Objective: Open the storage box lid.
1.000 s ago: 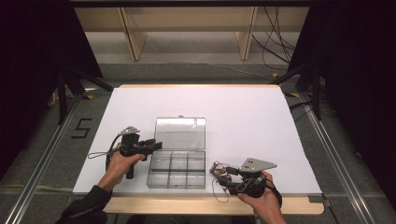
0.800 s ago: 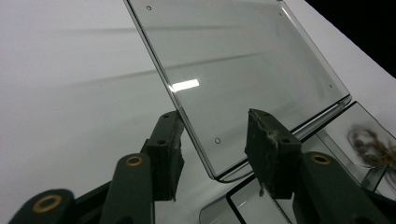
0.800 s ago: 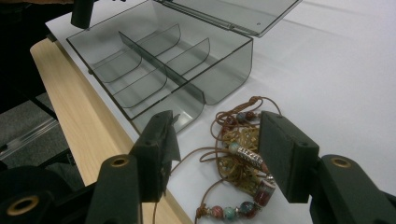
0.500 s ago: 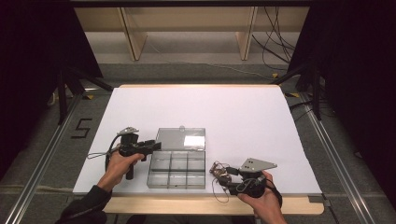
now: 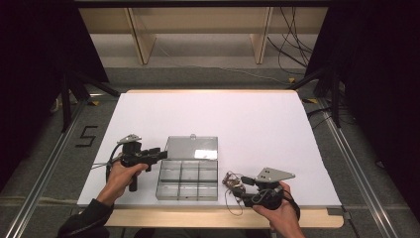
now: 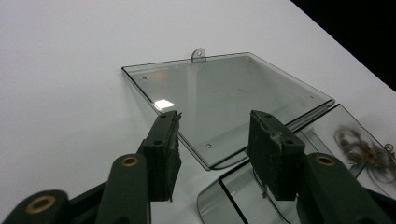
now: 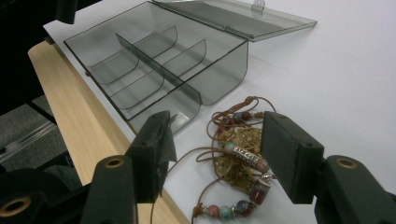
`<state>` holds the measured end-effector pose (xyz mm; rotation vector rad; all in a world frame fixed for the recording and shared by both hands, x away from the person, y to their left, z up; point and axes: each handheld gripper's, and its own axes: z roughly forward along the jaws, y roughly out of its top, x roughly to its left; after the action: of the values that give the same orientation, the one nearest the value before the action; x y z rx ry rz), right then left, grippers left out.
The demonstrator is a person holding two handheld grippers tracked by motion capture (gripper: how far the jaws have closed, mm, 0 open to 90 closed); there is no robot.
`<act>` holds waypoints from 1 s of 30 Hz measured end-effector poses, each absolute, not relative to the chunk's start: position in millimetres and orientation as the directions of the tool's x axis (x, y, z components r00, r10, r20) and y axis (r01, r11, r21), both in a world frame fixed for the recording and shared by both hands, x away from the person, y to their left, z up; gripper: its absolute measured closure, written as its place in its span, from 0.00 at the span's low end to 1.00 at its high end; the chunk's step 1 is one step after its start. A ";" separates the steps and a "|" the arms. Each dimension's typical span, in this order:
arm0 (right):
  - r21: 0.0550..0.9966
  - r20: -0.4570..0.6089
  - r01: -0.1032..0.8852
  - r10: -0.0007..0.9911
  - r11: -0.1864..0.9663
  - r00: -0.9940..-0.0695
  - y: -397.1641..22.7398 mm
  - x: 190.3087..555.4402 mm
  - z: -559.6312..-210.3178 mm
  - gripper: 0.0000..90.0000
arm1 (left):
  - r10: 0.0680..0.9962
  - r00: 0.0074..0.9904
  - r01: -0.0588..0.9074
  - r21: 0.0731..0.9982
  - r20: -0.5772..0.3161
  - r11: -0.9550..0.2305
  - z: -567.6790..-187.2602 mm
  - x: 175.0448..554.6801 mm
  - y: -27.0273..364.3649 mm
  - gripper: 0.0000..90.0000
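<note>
The smoke-grey compartment box [image 5: 187,179] sat near the front edge of the table [image 5: 257,124], a little left of its middle, with its lid [image 5: 192,148] thrown back flat on the white top behind it, and the beaded necklace [image 5: 234,182] lay in a loose heap just beside the box's right wall, close to the same front edge. The left gripper [image 5: 157,153] hovered at the lid's left edge; its jaws had just been opening and stood about half apart, holding nothing, with the lid's near corner showing between and beyond them in the left gripper view [image 6: 215,140]. The right gripper [image 5: 237,188] waited over the necklace [image 7: 238,158], its jaws too having just been opening, moderately wide, straddling the heap without pressing on it, though whether a pad brushed the cord was hard to tell from that close angle. The likeliest trouble lay in the pinch: a loose pile of cord and beads could have been caught by a single strand, so the rest would have trailed, snagged on the box wall or one of the dividers [image 7: 154,65], and dragged the light box toward the front edge. A badly centred grip might also have let a bead squirt out sideways. With the heap so near the table's front edge, any push instead of a lift could have slid it off onto the wooden lip, and the left gripper, if it bumped the lid, could have shifted the box under the descent
</note>
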<state>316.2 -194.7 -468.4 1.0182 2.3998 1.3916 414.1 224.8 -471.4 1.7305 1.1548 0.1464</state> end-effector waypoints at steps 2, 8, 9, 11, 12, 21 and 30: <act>0.826 0.183 0.470 0.641 0.312 -0.746 -194.6 316.6 -469.1 0.48 | 0.747 0.534 0.625 0.780 -0.395 -0.034 -469.2 409.7 225.3 0.57; 0.814 0.203 0.497 0.654 0.301 -0.729 -196.5 317.2 -469.4 0.46 | 0.736 0.559 0.616 0.785 -0.382 -0.061 -465.3 394.9 223.8 0.50; 0.809 0.214 0.510 0.662 0.291 -0.718 -195.4 316.4 -469.9 0.46 | 0.732 0.567 0.615 0.785 -0.378 -0.071 -464.9 391.0 224.2 0.49; 0.815 0.207 0.498 0.654 0.296 -0.728 -196.7 318.2 -470.4 0.45 | 0.731 0.576 0.610 0.787 -0.366 -0.087 -463.4 384.6 225.6 0.47; 0.815 0.206 0.498 0.654 0.298 -0.728 -196.6 319.1 -471.0 0.44 | 0.731 0.578 0.608 0.789 -0.363 -0.090 -462.1 380.9 226.6 0.45; 0.796 0.201 0.520 0.675 0.310 -0.710 -197.8 323.4 -474.1 0.41 | 0.719 0.602 0.591 0.799 -0.347 -0.109 -454.4 352.0 231.8 0.39; 0.776 0.221 0.552 0.688 0.306 -0.691 -202.2 326.5 -478.0 0.40 | 0.696 0.630 0.580 0.805 -0.343 -0.128 -458.5 326.9 229.2 0.34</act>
<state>326.5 -202.2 -478.0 1.1549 2.4111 1.3360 326.9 229.2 -458.5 1.8075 1.0287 0.1394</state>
